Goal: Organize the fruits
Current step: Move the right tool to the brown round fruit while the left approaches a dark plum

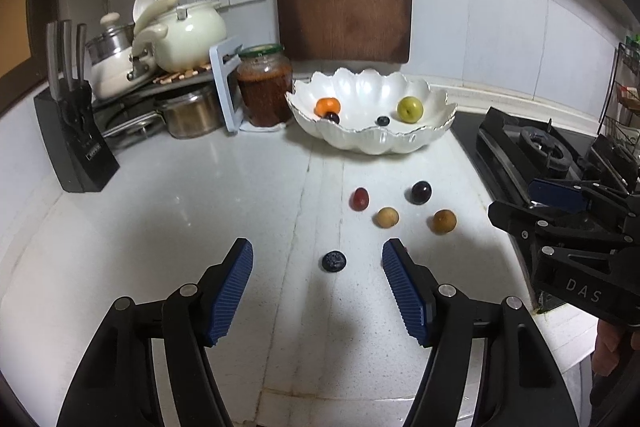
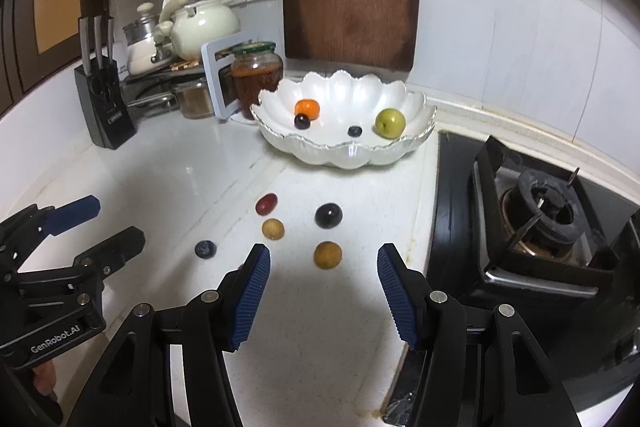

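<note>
Fruits: five loose on the counter point(image 1: 160, 207), mid-frame | blueberry point(image 1: 334, 261) lies ahead between left gripper point(image 1: 318, 267) tips, open, empty | brown fruit point(image 2: 327, 255) likewise for right gripper point(image 2: 324, 263), open, empty | step: approach | next: close, carry to bowl point(image 1: 400, 143), upper centre

Pearly white scalloped bowl point(image 1: 372, 143), orange fruit point(image 1: 327, 106)

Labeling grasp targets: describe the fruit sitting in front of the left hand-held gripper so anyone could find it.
Start at the white scalloped bowl on the counter, then come forward past the loose fruits. The blueberry lies nearest, alone before the left hand-held gripper. It is the only dark blue, dusty, smallest fruit on the counter.
</note>
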The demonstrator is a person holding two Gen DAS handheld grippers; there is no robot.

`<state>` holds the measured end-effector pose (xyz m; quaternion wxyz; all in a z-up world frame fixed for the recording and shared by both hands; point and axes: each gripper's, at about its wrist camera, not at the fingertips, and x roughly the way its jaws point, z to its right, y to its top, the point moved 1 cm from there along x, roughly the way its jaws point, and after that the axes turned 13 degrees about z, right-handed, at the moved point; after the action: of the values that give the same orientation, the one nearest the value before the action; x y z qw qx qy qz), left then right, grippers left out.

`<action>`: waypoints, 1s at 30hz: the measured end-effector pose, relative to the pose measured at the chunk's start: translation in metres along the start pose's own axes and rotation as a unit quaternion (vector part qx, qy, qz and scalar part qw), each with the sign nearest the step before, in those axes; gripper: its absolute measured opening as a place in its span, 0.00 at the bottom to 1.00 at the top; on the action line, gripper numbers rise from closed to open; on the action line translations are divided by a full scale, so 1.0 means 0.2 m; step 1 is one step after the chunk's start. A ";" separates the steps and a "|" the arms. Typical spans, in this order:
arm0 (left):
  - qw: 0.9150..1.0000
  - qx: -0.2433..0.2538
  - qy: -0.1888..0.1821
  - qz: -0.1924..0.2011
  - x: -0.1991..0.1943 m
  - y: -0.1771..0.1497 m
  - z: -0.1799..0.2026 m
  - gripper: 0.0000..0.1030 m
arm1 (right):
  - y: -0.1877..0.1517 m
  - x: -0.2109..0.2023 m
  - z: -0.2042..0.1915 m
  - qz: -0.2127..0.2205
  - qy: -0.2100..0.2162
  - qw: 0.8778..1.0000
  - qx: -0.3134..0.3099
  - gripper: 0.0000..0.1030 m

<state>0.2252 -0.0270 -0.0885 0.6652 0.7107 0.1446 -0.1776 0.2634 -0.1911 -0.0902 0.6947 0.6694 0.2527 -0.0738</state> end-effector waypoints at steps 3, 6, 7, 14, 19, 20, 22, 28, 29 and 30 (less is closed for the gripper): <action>1.000 -0.007 -0.003 -0.011 0.04 -0.02 -0.01 0.62 | -0.03 0.05 0.00 -0.012 0.001 1.000 0.006 0.56; 1.000 -0.016 -0.005 -0.019 0.09 -0.05 -0.02 0.58 | -0.05 0.10 0.01 -0.025 0.002 1.000 0.011 0.55; 1.000 -0.018 -0.005 -0.022 0.10 -0.05 -0.02 0.57 | -0.06 0.12 0.01 -0.030 0.002 0.999 0.012 0.55; 0.999 -0.020 -0.012 -0.041 0.20 -0.08 -0.03 0.53 | -0.09 0.22 0.02 -0.053 0.004 0.998 0.019 0.55; 0.998 -0.021 -0.019 -0.058 0.28 -0.11 -0.02 0.49 | -0.11 0.28 0.04 -0.064 0.001 0.998 0.026 0.55; 0.998 -0.021 -0.019 -0.062 0.30 -0.11 -0.02 0.46 | -0.11 0.29 0.04 -0.065 0.000 0.997 0.027 0.55; 0.997 -0.024 -0.022 -0.069 0.33 -0.12 -0.02 0.43 | -0.12 0.31 0.05 -0.069 -0.002 0.997 0.029 0.54; 0.996 -0.025 -0.030 -0.086 0.40 -0.15 -0.02 0.41 | -0.13 0.36 0.06 -0.077 -0.002 0.997 0.032 0.50; 0.995 -0.025 -0.030 -0.088 0.41 -0.16 -0.01 0.40 | -0.13 0.36 0.06 -0.078 -0.001 0.996 0.034 0.49; 0.995 -0.024 -0.030 -0.089 0.41 -0.16 -0.01 0.39 | -0.13 0.37 0.06 -0.080 0.000 0.996 0.035 0.49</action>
<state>0.2853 -0.0244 -0.1532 0.6680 0.6728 0.1914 -0.2538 0.3189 -0.1882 -0.1476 0.6628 0.6710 0.3027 -0.1375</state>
